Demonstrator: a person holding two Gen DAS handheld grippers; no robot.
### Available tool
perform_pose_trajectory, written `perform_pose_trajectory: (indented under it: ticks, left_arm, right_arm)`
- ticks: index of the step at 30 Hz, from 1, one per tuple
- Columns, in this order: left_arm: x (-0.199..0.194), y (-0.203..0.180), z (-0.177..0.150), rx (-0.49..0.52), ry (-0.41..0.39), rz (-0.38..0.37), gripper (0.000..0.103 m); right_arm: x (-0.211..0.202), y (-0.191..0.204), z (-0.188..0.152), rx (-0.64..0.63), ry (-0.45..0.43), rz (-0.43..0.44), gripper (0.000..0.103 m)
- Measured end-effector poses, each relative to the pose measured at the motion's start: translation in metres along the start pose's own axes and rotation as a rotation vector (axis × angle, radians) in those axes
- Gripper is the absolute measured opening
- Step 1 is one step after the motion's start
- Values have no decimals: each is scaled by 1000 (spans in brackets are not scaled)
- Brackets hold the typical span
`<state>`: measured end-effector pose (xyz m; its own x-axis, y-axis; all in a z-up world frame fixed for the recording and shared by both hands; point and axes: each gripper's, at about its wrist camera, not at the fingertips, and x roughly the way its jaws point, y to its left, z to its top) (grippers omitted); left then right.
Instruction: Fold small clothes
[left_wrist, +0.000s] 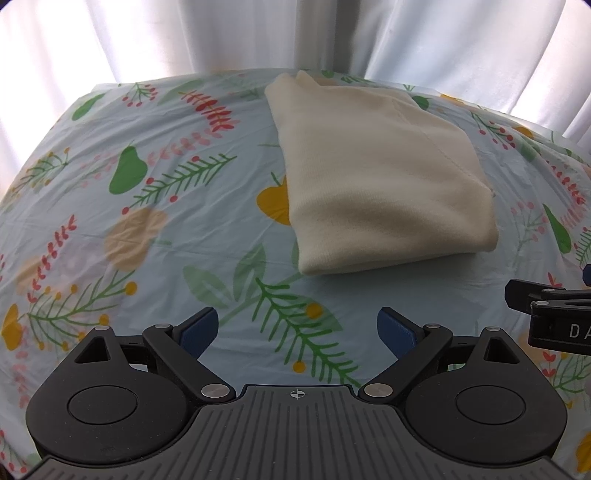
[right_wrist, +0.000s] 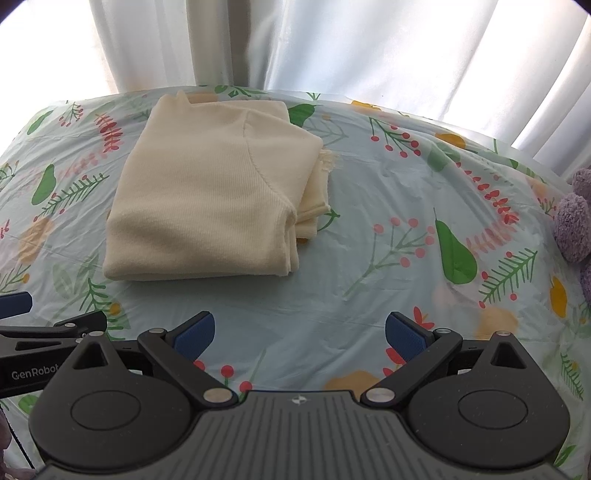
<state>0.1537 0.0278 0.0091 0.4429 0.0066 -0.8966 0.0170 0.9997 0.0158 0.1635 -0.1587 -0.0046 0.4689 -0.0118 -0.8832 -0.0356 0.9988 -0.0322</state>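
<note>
White curtains (left_wrist: 221, 33) hang in long pleats behind everything, bright with daylight coming through them. Below them stretches the worktop (left_wrist: 155, 229), covered by a pale blue cloth printed with green leaves, red berry sprigs and yellow fruit; the cloth shows shallow creases and wrinkles, most clearly in the right wrist view.

On that cloth lies a cream knitted garment (left_wrist: 376, 177), folded into a thick, roughly rectangular bundle. From the left wrist view it sits ahead and a little to the right, with its rounded folded edge toward the camera. From the right wrist view the same garment (right_wrist: 207, 199) lies ahead and to the left, its stacked layers and a seam showing along its right side. It rests flat on the worktop, apart from both tools.

At the far right edge of the right wrist view, a fuzzy lilac item (right_wrist: 576, 221) sits on the cloth, only partly in frame.

Nearest the cameras, the left tongs (left_wrist: 298, 328) hover over the cloth with their blue pads spread wide and nothing between them. The right tongs (right_wrist: 300, 332) are likewise spread apart and hold nothing. Each tool shows at the edge of the other's view, side by side in front of the garment.
</note>
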Motion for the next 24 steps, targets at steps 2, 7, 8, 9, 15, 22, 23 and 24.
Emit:
perform_pose_trajectory:
  ticks: [2, 7, 8, 9, 15, 22, 23, 24]
  left_arm:
    - [0, 0, 0, 0, 0, -1, 96]
    - [0, 0, 1, -2, 1, -2, 96]
    - [0, 0, 1, -2, 2, -3, 96]
    - [0, 0, 1, -2, 3, -4, 96]
    - [1, -1, 1, 4, 4, -5, 96]
    - [2, -2, 2, 3, 7, -10, 96]
    - [3, -2, 2, 3, 8, -9, 96]
    - [3, -2, 2, 4, 8, -9, 96]
  right_arm:
    - [0, 0, 0, 1, 0, 1, 99]
    - [-1, 0, 1, 0, -3, 0, 99]
    - [-1, 0, 1, 1, -4, 0, 99]
    - [-1, 0, 1, 2, -4, 0, 99]
    - [-1, 0, 2, 3, -2, -1, 99]
    - [-1, 0, 2, 5, -5, 0, 99]
    - [0, 0, 2, 5, -5, 0, 99]
    - [0, 0, 2, 6, -5, -1, 99]
